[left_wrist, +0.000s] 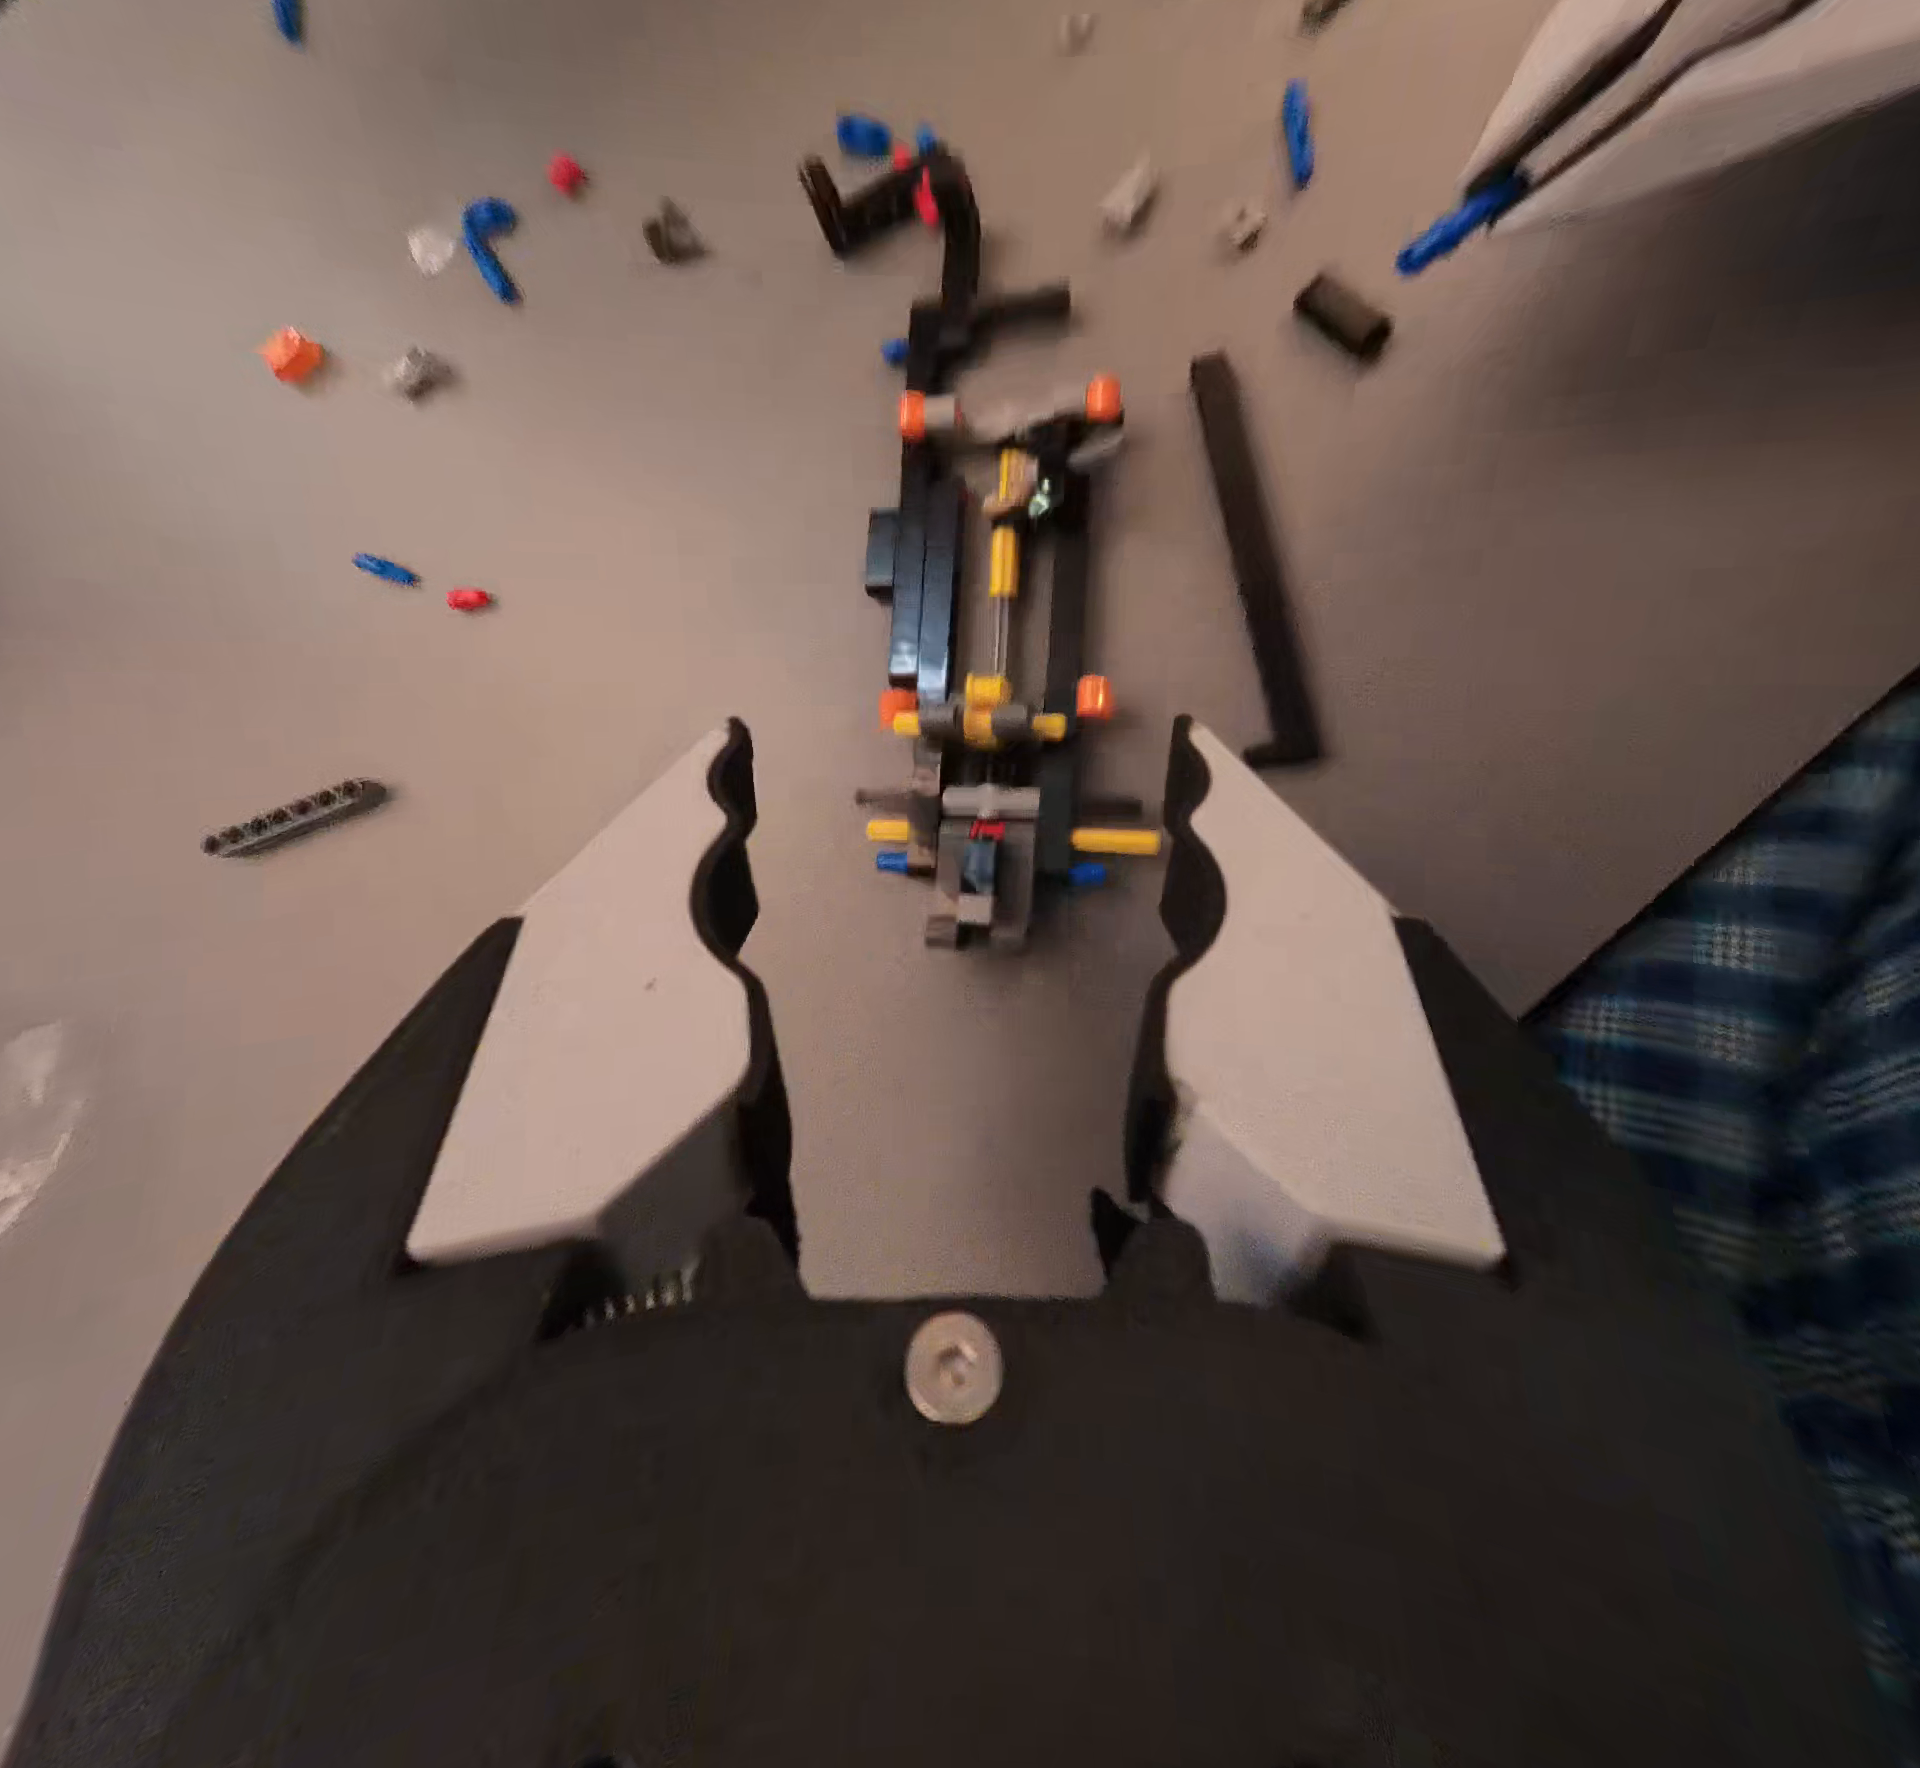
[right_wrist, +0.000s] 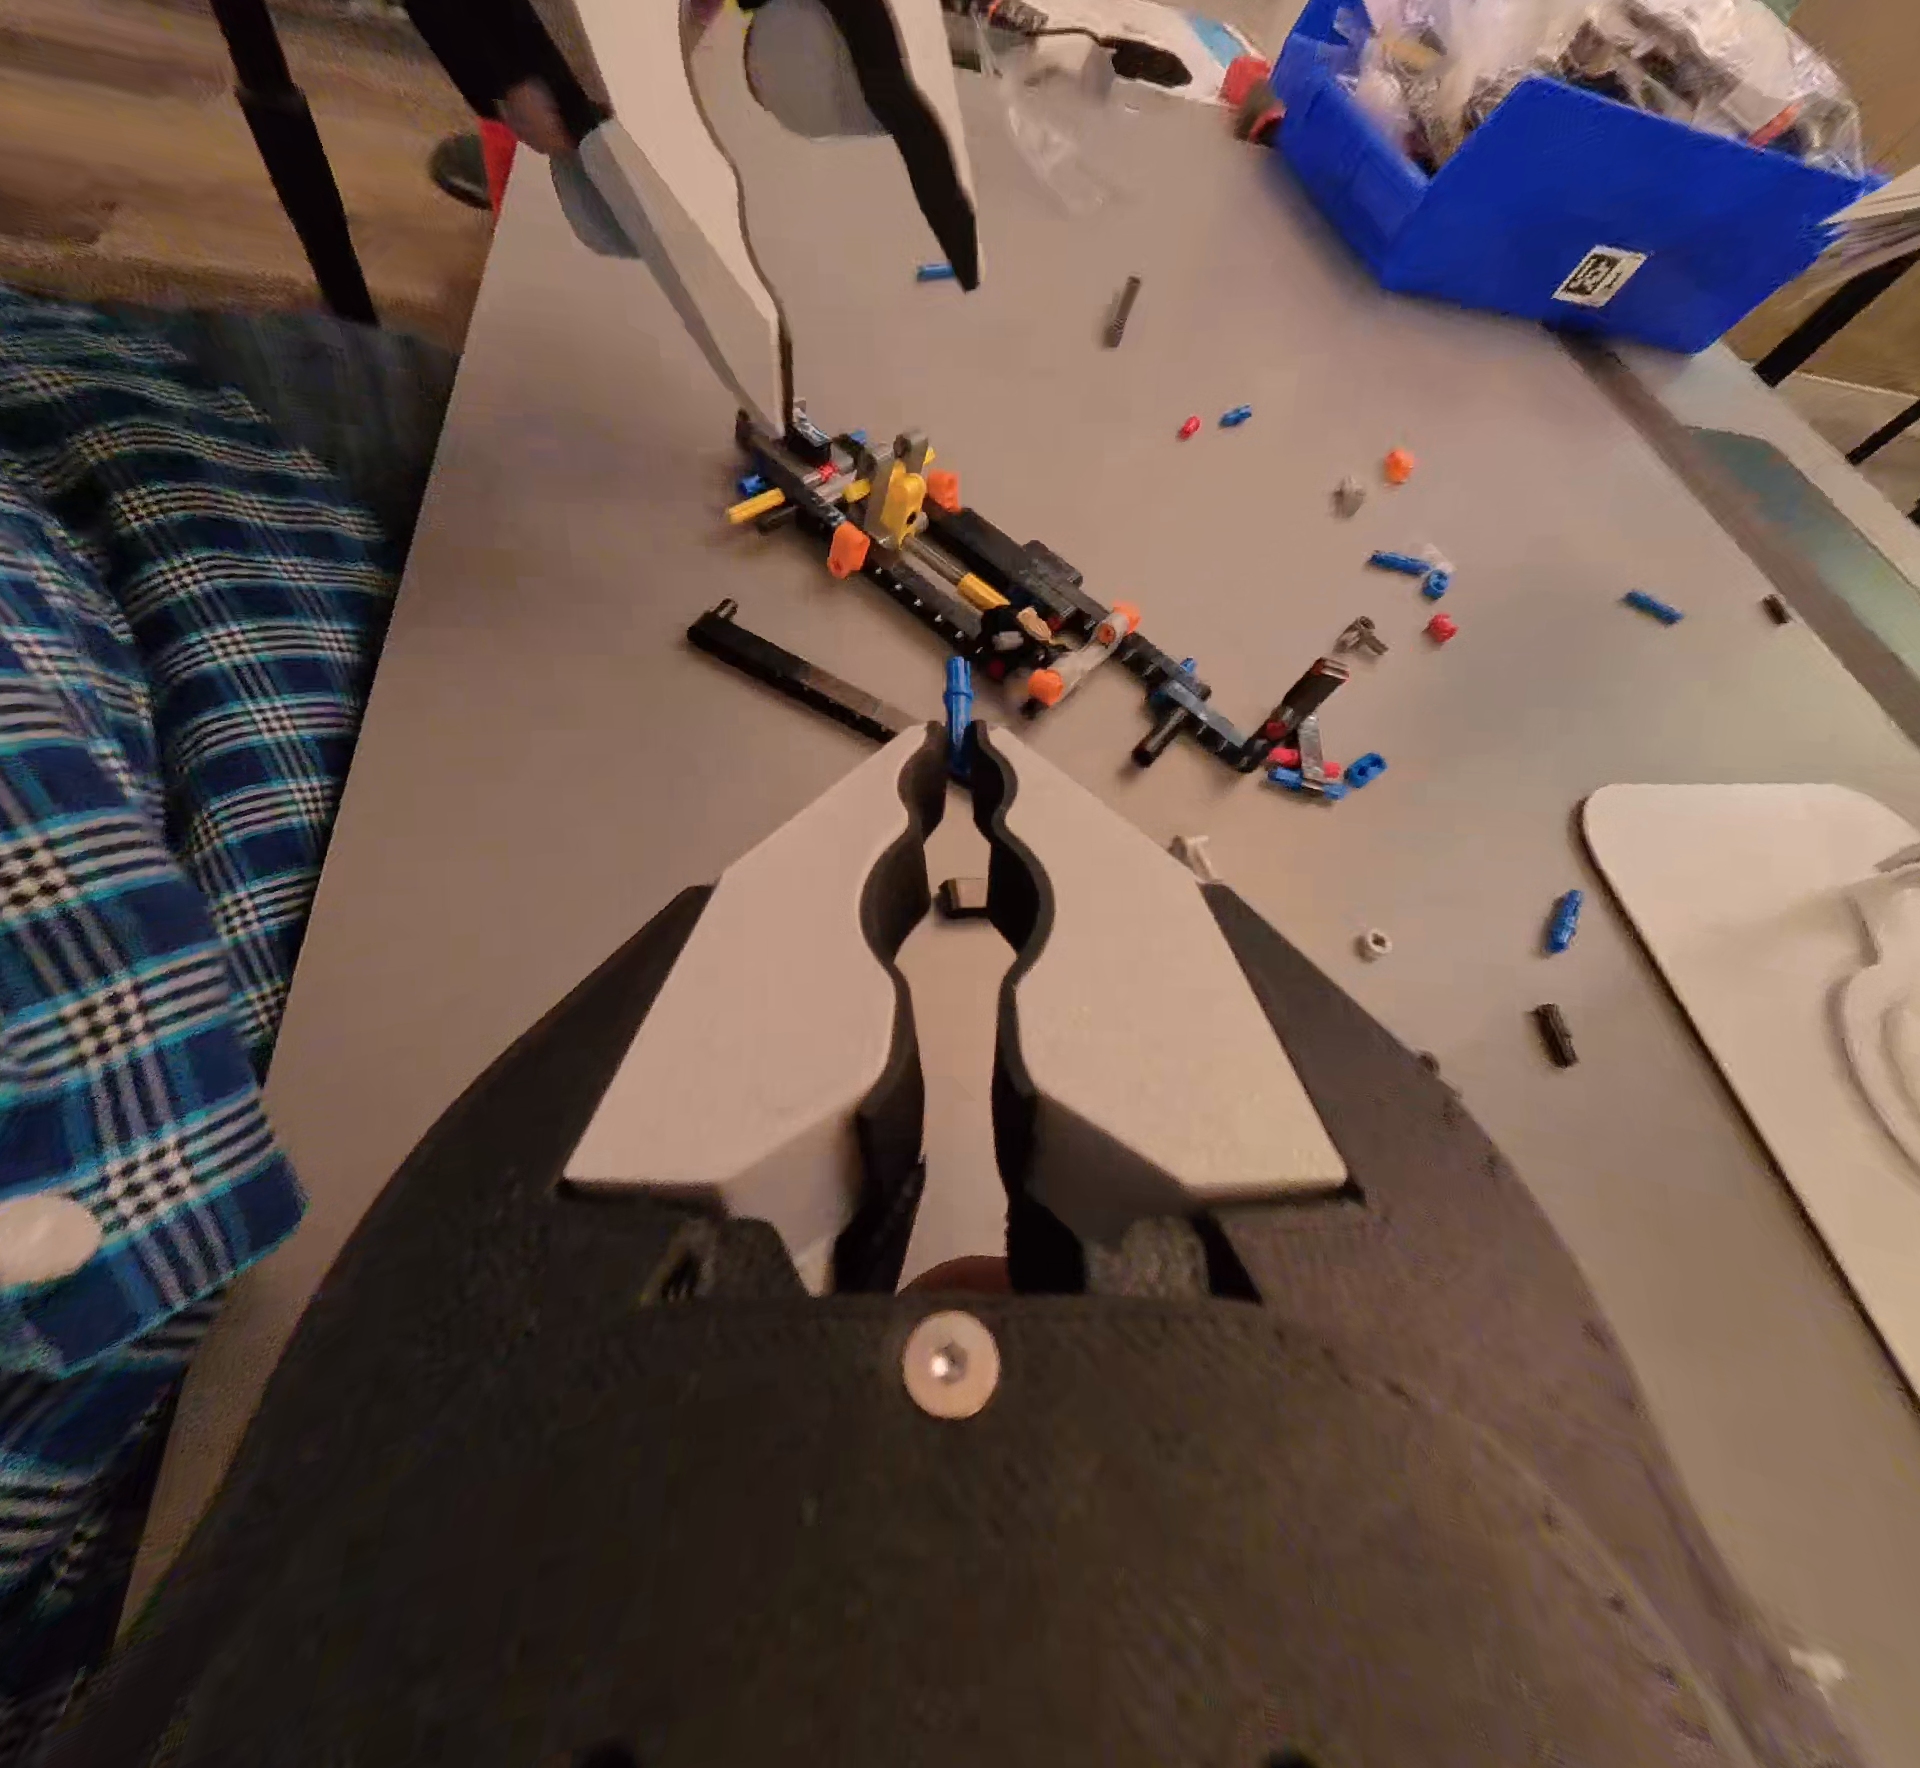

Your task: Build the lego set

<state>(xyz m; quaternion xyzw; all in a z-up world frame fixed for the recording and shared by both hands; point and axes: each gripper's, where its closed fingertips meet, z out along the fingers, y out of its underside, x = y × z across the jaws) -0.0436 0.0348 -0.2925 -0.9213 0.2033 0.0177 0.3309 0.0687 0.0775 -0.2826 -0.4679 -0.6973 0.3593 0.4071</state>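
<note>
1. Directly ahead of the left gripper (left_wrist: 956,742) in the left wrist view lies the partly built lego chassis (left_wrist: 987,638), lengthwise on the grey table (left_wrist: 520,492). The jaws are spread wide and empty, straddling its near end without evident contact. Risk: a sideways nudge from either finger could push the chassis or knock off the yellow axle (left_wrist: 1117,842) projecting to the right.
2. Same view: a long black beam (left_wrist: 1252,565) lies just right of the chassis, and loose pins are scattered to the left. Risk: a sweeping gripper would scatter them. The image is blurred, so fine detail is uncertain.
3. Across the right wrist view, the right gripper (right_wrist: 961,752) is clenched on a blue pin (right_wrist: 958,716), held at the fingertips only. Risk: so shallow a grip may let the pin twist or drop.
4. Same view: one finger of the left gripper (right_wrist: 883,347) appears to rest on the chassis's (right_wrist: 935,565) far-left end. Risk: uneven pressure could tip the chassis during insertion.
5. Far right stands a blue bin (right_wrist: 1558,191) of bagged parts, well clear.
</note>
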